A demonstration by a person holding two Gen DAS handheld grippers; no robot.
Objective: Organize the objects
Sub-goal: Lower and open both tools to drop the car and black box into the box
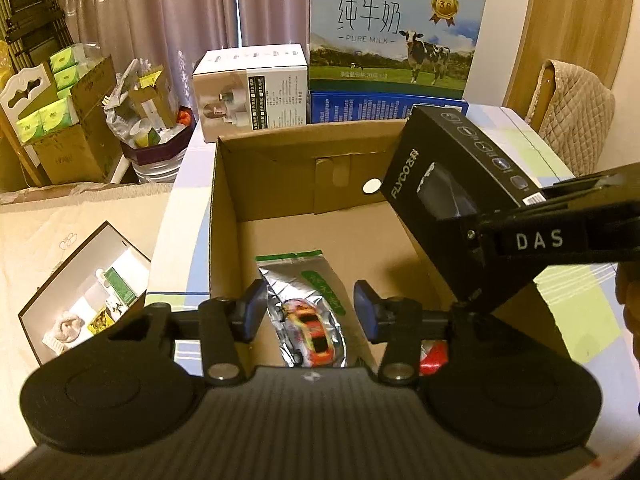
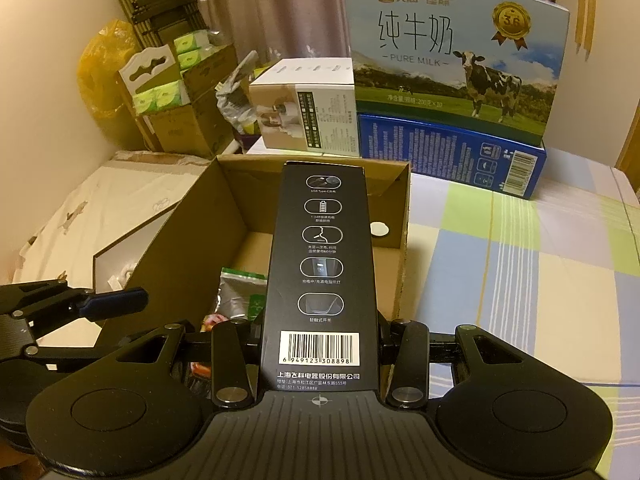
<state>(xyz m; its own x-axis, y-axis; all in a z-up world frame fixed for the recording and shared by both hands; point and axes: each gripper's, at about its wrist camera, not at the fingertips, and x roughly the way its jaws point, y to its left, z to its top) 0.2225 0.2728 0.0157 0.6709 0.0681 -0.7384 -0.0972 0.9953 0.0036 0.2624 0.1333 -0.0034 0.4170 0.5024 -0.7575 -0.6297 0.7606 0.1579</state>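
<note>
An open cardboard box point(image 1: 228, 208) stands on the table; it also shows in the right wrist view point(image 2: 400, 216). Inside lie a silver and green foil pouch point(image 1: 316, 284) with a toy car point(image 1: 310, 332) on it, and a red item point(image 1: 434, 358) at the near right. My left gripper point(image 1: 310, 308) is open and empty, just above the toy car. My right gripper point(image 2: 318, 336) is shut on a black FLYCO box point(image 2: 320, 264) and holds it over the cardboard box's right side; the black box also shows in the left wrist view point(image 1: 452, 184).
A white product box point(image 1: 252, 88), a blue carton point(image 1: 384, 106) and a milk carton point(image 1: 396, 28) stand behind the cardboard box. The checked tablecloth point(image 2: 520, 260) lies to the right. A bed with a picture card point(image 1: 84, 292) lies left. Bins and tissue boxes point(image 1: 60, 112) stand at back left.
</note>
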